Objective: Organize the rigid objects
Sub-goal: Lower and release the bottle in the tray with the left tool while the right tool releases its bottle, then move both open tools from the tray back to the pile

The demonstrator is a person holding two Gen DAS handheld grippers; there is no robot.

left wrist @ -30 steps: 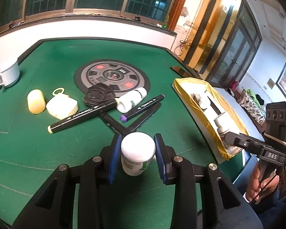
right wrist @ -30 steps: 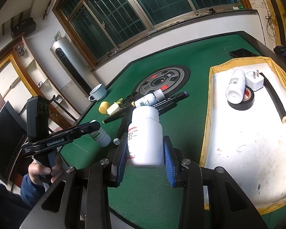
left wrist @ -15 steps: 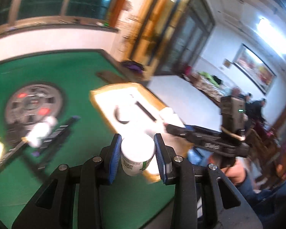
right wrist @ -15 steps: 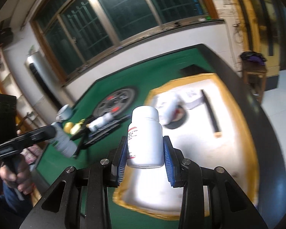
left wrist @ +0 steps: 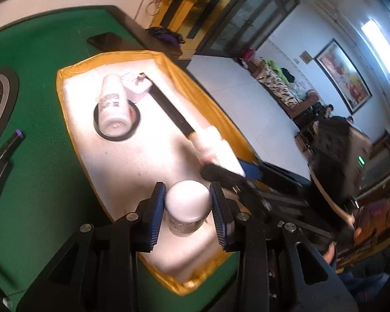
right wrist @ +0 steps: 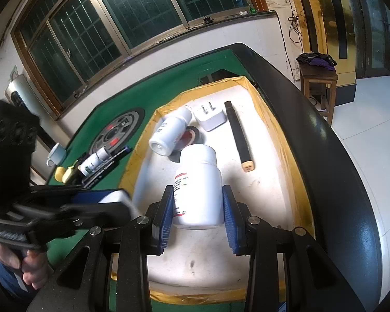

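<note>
Both claws carry a load over the yellow-rimmed tray (right wrist: 296,171), which sits on the green table (left wrist: 38,156) along its right edge. The left gripper (left wrist: 187,214) is closed on a small white jar (left wrist: 187,209), pads pressed to either side just under its domed lid, holding it upright above the tray's near end. The right gripper (right wrist: 198,212) is clamped on a taller white bottle (right wrist: 198,189), gripped low on the body so the labelled side and cap stand clear above the pads; it hangs over the middle of the tray floor, though whether its base touches the liner is hard to say from this angle. Further in, toward the tray's far end, another bottle (right wrist: 172,134) lies on its side across a roll of black tape (left wrist: 116,130), with a white plug adapter (right wrist: 211,118) just beside it and a black marker (right wrist: 237,135) along the right rim. Pens and a smaller bottle remain on the felt to the left, so sorting looks partly done. Lowering each container upright into bare floor would keep them from rolling.
</note>
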